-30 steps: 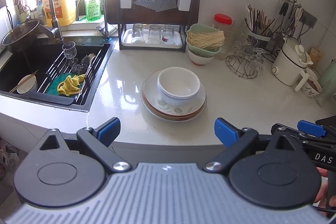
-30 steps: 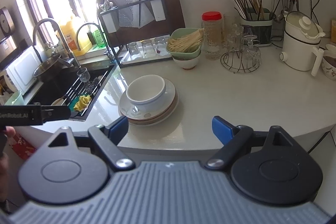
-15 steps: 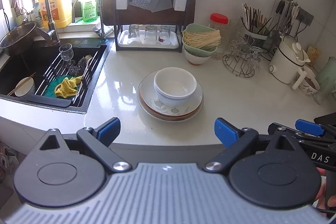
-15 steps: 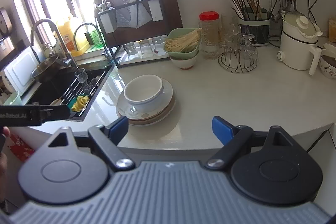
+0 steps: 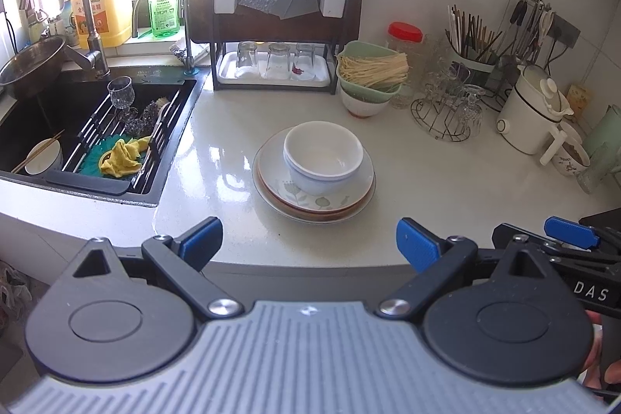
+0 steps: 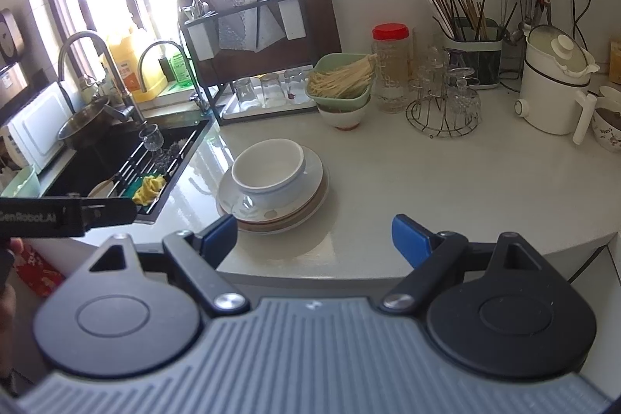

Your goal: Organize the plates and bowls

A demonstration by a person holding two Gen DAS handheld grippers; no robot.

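Two nested white bowls (image 5: 323,155) (image 6: 268,168) sit on a stack of plates (image 5: 271,181) (image 6: 310,193) in the middle of the white counter. My left gripper (image 5: 309,243) hovers open over the counter's front edge, short of the stack, with nothing between its blue pads. The right gripper (image 6: 314,239) is likewise open and empty, with the stack just ahead of its left finger. Each gripper's body shows at the side of the other's view. A green bowl of noodles (image 5: 370,76) rests on a white bowl (image 5: 363,107) further back.
A black sink (image 5: 58,119) at the left holds a drain rack, a wine glass (image 5: 121,95), a yellow cloth and a bowl with chopsticks. Behind stand a dark dish rack (image 5: 279,26) with glasses, a red-lidded jar, a wire glass stand (image 5: 446,111), a chopstick holder and a white kettle (image 5: 531,111).
The view has shifted slightly; the plates and bowls lie as before, and both grippers remain open.
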